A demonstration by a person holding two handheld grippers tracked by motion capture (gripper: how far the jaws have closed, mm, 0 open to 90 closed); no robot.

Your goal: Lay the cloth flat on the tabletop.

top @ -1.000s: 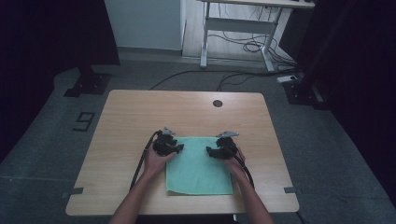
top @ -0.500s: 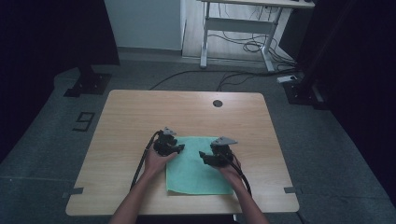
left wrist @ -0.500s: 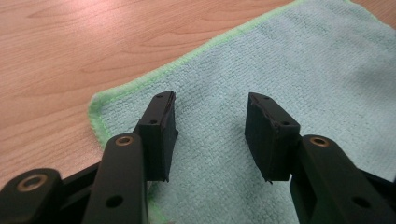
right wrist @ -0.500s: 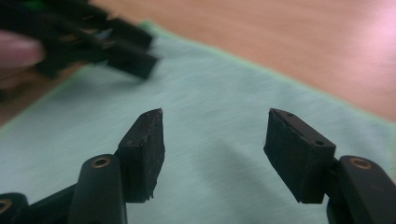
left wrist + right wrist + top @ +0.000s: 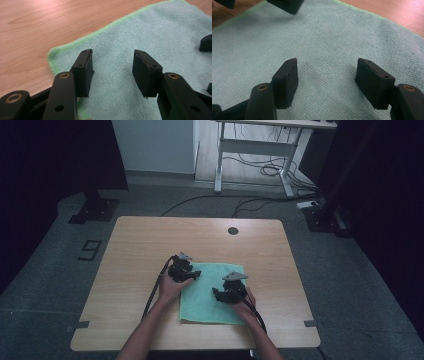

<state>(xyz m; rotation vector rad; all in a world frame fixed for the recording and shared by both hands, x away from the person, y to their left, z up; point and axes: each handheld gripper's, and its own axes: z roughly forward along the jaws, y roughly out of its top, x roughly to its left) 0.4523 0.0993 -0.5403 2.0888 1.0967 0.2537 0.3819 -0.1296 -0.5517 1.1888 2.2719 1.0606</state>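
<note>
A wooden table (image 5: 150, 245) carries a flat light-green cloth (image 5: 205, 307) near its front edge, with the left claw (image 5: 192, 276) at the cloth's far left corner and the right claw (image 5: 218, 295) over its middle, both gaping, holding nothing.

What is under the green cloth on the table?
The green cloth lies flat on the wooden table, whose bare top shows around it. Whether anything thin lies beneath cannot be seen; the cloth covers that part.
</note>
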